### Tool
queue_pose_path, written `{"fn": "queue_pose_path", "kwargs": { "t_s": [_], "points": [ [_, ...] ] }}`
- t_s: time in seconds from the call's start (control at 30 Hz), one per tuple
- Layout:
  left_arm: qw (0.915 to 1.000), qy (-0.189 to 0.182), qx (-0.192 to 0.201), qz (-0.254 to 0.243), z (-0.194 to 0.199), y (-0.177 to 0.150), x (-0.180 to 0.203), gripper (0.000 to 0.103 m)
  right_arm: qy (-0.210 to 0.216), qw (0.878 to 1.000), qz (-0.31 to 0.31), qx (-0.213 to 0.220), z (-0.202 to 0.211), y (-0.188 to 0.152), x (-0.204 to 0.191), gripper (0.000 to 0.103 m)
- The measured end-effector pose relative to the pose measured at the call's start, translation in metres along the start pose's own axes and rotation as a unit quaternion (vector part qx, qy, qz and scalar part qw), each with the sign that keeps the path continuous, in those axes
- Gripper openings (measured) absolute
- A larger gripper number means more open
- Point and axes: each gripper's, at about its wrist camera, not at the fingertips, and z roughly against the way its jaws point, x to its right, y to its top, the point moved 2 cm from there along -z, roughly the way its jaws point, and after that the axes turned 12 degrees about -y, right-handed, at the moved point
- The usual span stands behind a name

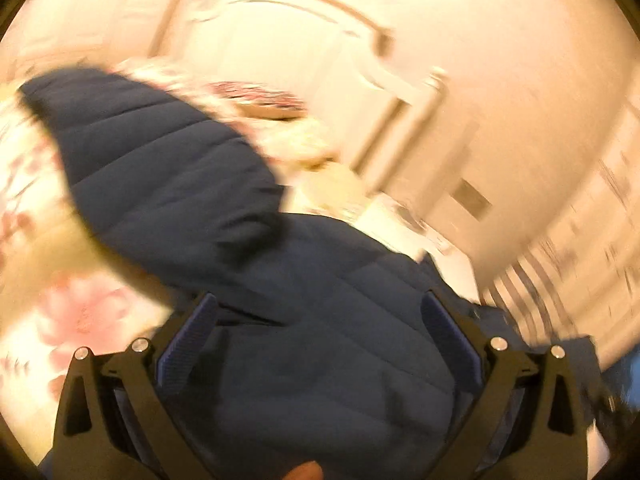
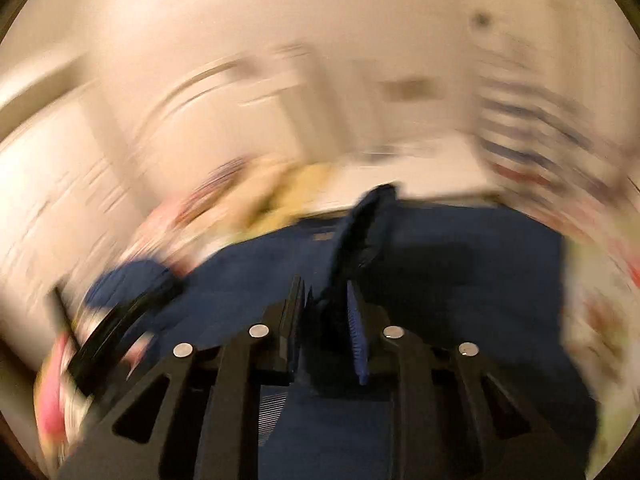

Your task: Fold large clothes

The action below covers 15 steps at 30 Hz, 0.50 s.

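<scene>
A navy quilted puffer jacket lies on the bed, one sleeve stretching up to the left. My left gripper is open, its blue pads wide apart over the jacket's body, which runs on beneath and past both fingers. In the right wrist view the jacket spreads dark blue across the bed. My right gripper is shut on a ridge of the jacket's fabric that stands up between its pads. Both views are blurred.
A floral bedspread covers the bed around the jacket. A cream headboard and pillows lie beyond. A blurred black object sits at the lower left of the right wrist view. A fingertip shows at the bottom edge.
</scene>
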Motion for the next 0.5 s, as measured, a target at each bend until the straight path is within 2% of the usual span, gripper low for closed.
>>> {"fn": "queue_pose_path", "kwargs": {
  "t_s": [0.07,0.1,0.13,0.2,0.27,0.33,0.37,0.4,0.5],
  "points": [
    [0.9996,0.011,-0.008,0.027,-0.004,0.003,-0.011,0.101,0.064,0.994,0.082,-0.015,0.002,-0.007,-0.053,0.048],
    [0.9993,0.013,-0.013,0.033,-0.005,0.003,-0.014,0.101,0.076,0.992,0.104,-0.02,0.004,-0.011,-0.068,0.073],
    [0.9992,0.015,-0.015,0.033,-0.006,0.004,-0.014,0.101,0.077,0.99,0.115,-0.018,0.006,-0.015,-0.077,0.079],
    [0.9996,0.017,-0.014,0.02,-0.005,0.003,-0.01,0.101,0.059,0.991,0.121,0.004,0.016,-0.017,-0.077,0.078],
    [0.9997,0.018,-0.017,0.005,-0.007,0.002,-0.004,0.101,-0.009,0.994,0.102,0.045,0.029,-0.017,-0.052,0.078],
    [0.9995,0.018,-0.025,-0.008,-0.011,-0.002,0.002,0.101,-0.088,0.993,0.05,0.057,0.037,-0.018,-0.006,0.078],
    [0.9994,0.017,-0.028,-0.01,-0.01,-0.003,-0.001,0.101,-0.141,0.989,0.01,0.047,0.038,-0.022,0.026,0.078],
    [0.9993,0.016,-0.033,-0.011,-0.011,-0.004,-0.001,0.101,-0.175,0.984,-0.022,0.029,0.036,-0.026,0.049,0.078],
    [0.9989,0.0,-0.045,-0.015,-0.013,-0.006,0.002,0.101,-0.249,0.963,-0.102,-0.021,0.023,-0.056,0.112,0.078]
  ]
}}
